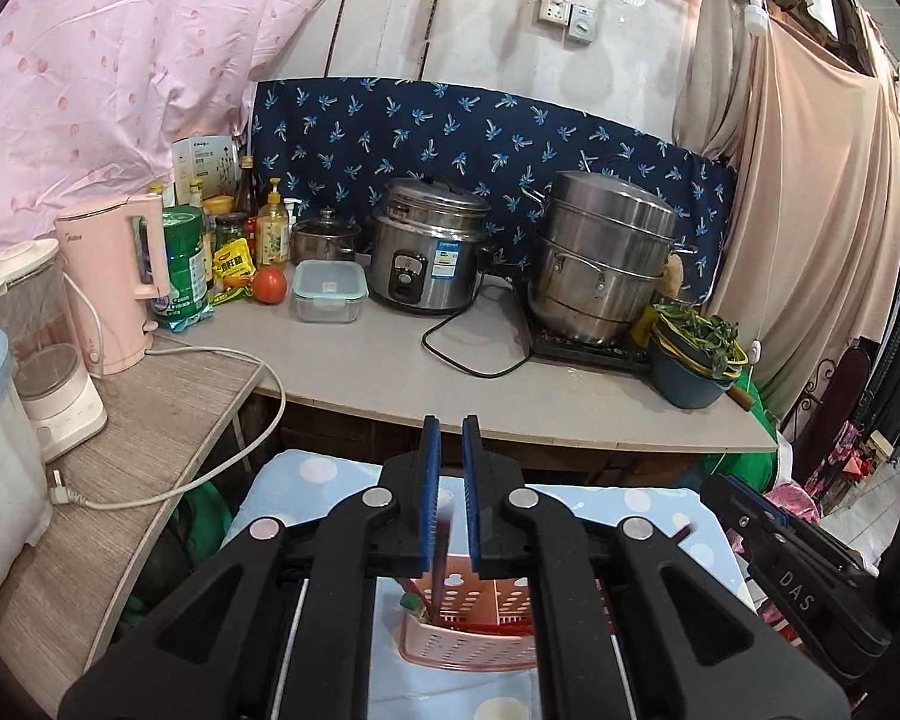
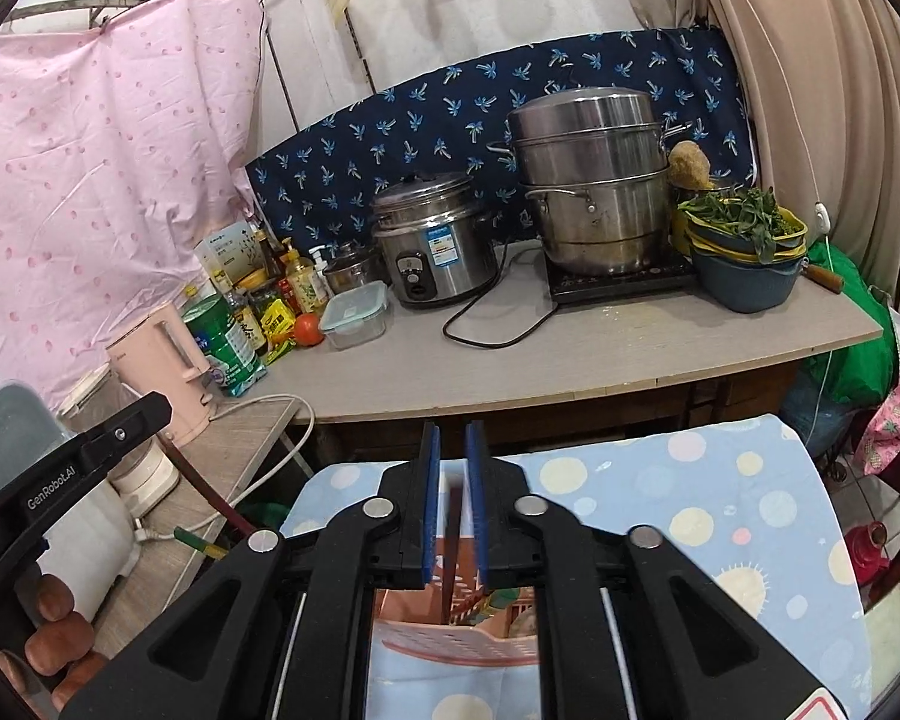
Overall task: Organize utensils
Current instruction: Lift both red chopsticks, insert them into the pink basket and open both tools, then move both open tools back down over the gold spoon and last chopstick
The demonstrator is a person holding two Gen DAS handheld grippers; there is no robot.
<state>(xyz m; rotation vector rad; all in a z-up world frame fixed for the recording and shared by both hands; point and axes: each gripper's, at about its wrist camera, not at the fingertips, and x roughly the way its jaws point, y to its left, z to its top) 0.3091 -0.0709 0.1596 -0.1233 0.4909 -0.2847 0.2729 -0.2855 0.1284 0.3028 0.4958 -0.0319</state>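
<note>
The left hand-held gripper [image 1: 450, 498] hung over a pink perforated utensil basket [image 1: 468, 639] that sat on a cloth-covered surface [image 1: 648, 510] patterned with pale dots. Its blue pads [image 1: 429, 498] stood slightly apart, and a thin dark chopstick [image 1: 441, 564] ran down between them into the basket, lying close against the left pad; whether the pads pressed it could not be told. More red utensils lay inside the basket beside a green-tipped one.

The right hand-held gripper [image 2: 453, 501] hovered over the same basket [image 2: 456, 642] from the other side, its pads [image 2: 431, 498] also a little apart, with a dark brown chopstick [image 2: 452, 546] standing loose in the gap and touching neither pad clearly. The basket sat near the middle of the dotted cloth [image 2: 720, 498], under both tools.

In the left wrist view the right tool showed at the lower right edge; in the right wrist view the left tool showed at the lower left, with fingers [image 2: 54, 630] wrapped around it.

Behind, a grey surface [image 1: 390, 360] carried a rice cooker [image 1: 429, 258], a stacked steel steamer [image 1: 606, 258], a tomato [image 1: 269, 286], a clear lidded box [image 1: 329, 291] and a pink kettle [image 1: 114, 282] at its left end
</note>
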